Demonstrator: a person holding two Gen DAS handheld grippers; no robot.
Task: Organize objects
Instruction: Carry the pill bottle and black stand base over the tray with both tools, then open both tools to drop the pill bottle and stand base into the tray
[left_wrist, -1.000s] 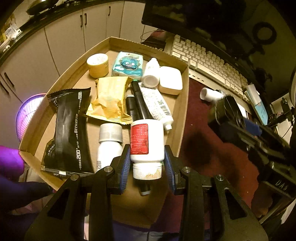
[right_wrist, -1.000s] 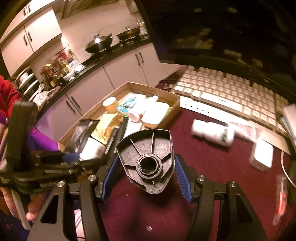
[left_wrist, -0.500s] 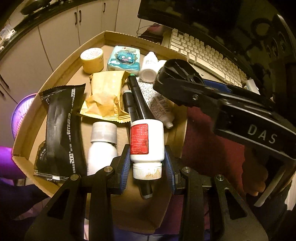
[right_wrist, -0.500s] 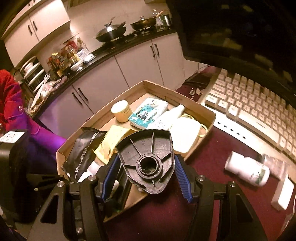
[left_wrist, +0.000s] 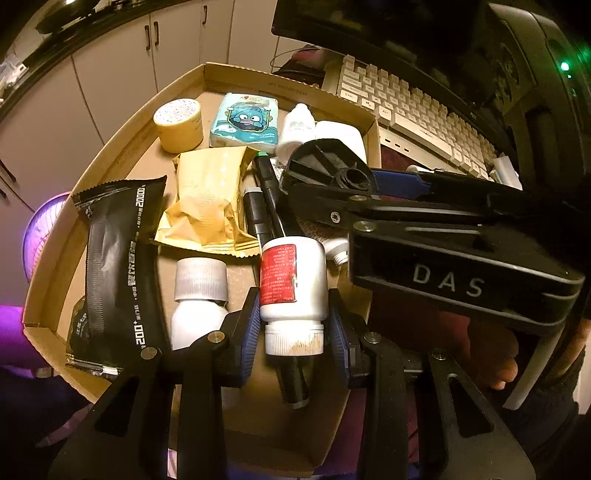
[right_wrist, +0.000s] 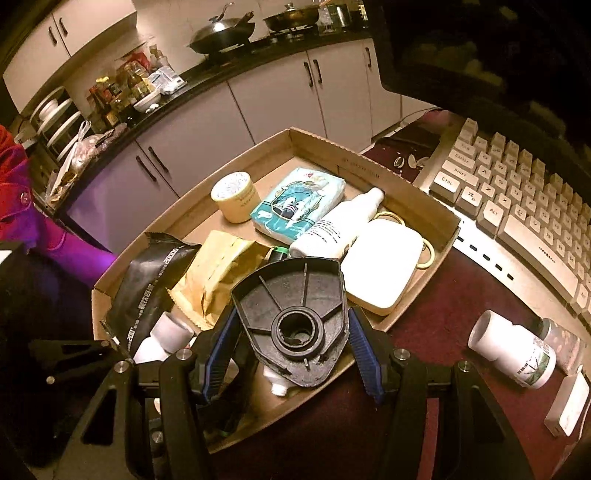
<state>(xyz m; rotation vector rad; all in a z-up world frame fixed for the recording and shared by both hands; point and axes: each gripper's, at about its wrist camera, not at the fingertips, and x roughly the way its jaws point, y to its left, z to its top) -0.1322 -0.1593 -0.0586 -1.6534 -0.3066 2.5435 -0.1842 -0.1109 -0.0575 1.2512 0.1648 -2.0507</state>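
My left gripper is shut on a white bottle with a red label, cap toward the camera, held over the near end of the cardboard tray. My right gripper is shut on a black fan-shaped plastic part with a round socket. It hovers over the tray's near right side. In the left wrist view the same part reaches in from the right above the pens. Several items fill the tray, among them a black packet, a yellow packet and a silver-capped bottle.
A yellow jar, a tissue pack, a white squeeze bottle and a white box lie at the tray's far end. A white pill bottle lies on the dark red mat. A keyboard runs along the right.
My right gripper has carried the black part leftward, from over the mat to above the tray, beside my left gripper. The left gripper and its bottle have stayed put.
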